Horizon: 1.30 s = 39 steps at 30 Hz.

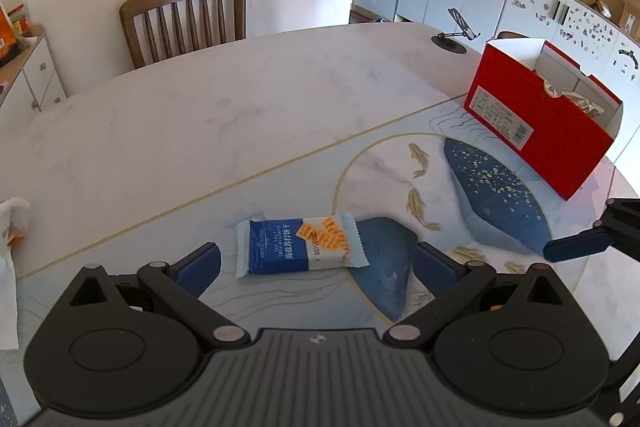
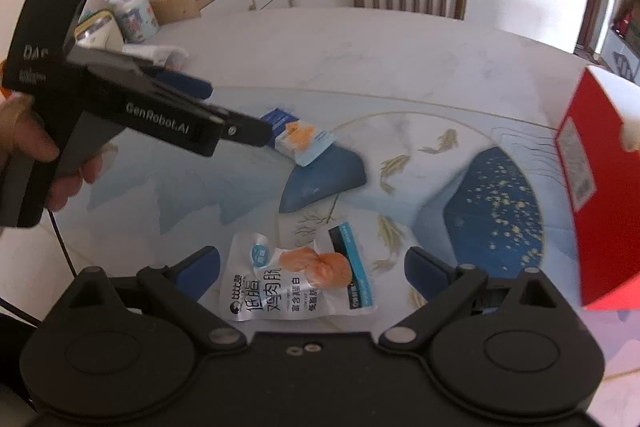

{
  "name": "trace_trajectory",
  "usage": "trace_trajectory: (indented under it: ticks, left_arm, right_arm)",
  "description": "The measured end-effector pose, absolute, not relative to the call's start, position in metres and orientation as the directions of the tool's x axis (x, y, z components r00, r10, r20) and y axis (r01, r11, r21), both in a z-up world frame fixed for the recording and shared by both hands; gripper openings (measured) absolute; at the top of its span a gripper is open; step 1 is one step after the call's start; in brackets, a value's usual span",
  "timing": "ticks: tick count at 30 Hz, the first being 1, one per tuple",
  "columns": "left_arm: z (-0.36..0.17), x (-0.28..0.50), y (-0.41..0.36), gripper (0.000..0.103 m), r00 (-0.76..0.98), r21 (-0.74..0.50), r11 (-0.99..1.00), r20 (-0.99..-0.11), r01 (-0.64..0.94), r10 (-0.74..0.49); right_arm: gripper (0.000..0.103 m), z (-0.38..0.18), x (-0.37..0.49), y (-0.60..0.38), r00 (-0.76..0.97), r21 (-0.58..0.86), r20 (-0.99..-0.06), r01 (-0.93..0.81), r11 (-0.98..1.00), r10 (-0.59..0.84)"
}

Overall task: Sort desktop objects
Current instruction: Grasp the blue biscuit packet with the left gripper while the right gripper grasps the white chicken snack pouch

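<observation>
Red box (image 2: 608,187) cut off at frame edge; both grippers' jaws apart, biscuit packet (image 1: 298,247) partly hidden.

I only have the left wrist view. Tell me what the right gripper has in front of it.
Observer: A silver chicken sausage pouch lies flat on the table, between the open fingers of the right gripper.
Operator: Confirm it isn't gripped.
Observer: Not gripped; both blue pads stand clear of the pouch edges.
Operator: Say where my left gripper sits relative to the cracker packet.
Observer: From the right wrist view, the left gripper hangs just left of the blue cracker packet, its tip hiding the packet's left end.
Operator: Report the red box.
Observer: The red box stands at the right edge, apart from the pouch.
</observation>
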State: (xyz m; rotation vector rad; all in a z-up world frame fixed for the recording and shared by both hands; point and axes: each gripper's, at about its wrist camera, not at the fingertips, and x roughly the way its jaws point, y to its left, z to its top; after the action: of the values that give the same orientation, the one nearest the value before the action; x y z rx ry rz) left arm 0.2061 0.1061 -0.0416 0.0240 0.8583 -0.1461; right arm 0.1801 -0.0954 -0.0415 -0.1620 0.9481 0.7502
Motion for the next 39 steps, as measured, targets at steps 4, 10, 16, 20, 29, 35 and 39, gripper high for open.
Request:
trace_trajectory:
  ticks: [4,10,16,20,29,35,39]
  left_arm:
    - [-0.048,0.215,0.110,0.103,0.642,-0.034,0.991,-0.759,0.133,-0.112]
    - [-0.058,0.222,0.114,0.102,0.626,-0.034,0.991,-0.772,0.126,-0.107]
    - [-0.064,0.227,0.115,0.102,0.617,-0.024,0.991,-0.780,0.129,-0.099]
    - [-0.068,0.231,0.116,0.102,0.612,-0.021,0.992,-0.785,0.126,-0.094]
    - [-0.079,0.238,0.116,0.103,0.598,-0.007,0.992,-0.797,0.126,-0.081]
    - [-0.086,0.247,0.110,0.103,0.598,0.006,0.991,-0.797,0.137,-0.078]
    - [-0.092,0.255,0.103,0.103,0.593,0.001,0.988,-0.800,0.153,-0.091]
  right_arm:
    - [0.099,-0.054,0.188,-0.091,0.319,0.190,-0.801,-0.668,0.720,0.507]
    - [0.099,-0.071,0.189,-0.086,0.268,0.182,-0.827,-0.703,0.688,0.493]
    - [0.099,-0.083,0.188,-0.076,0.251,0.154,-0.840,-0.739,0.655,0.481]
    - [0.098,-0.088,0.188,-0.072,0.253,0.148,-0.840,-0.745,0.650,0.481]
    - [0.083,-0.087,0.185,-0.068,0.292,0.137,-0.808,-0.751,0.646,0.512]
    - [0.077,-0.086,0.183,-0.070,0.299,0.144,-0.801,-0.744,0.652,0.518]
    - [0.074,-0.085,0.185,-0.071,0.292,0.152,-0.802,-0.744,0.650,0.521]
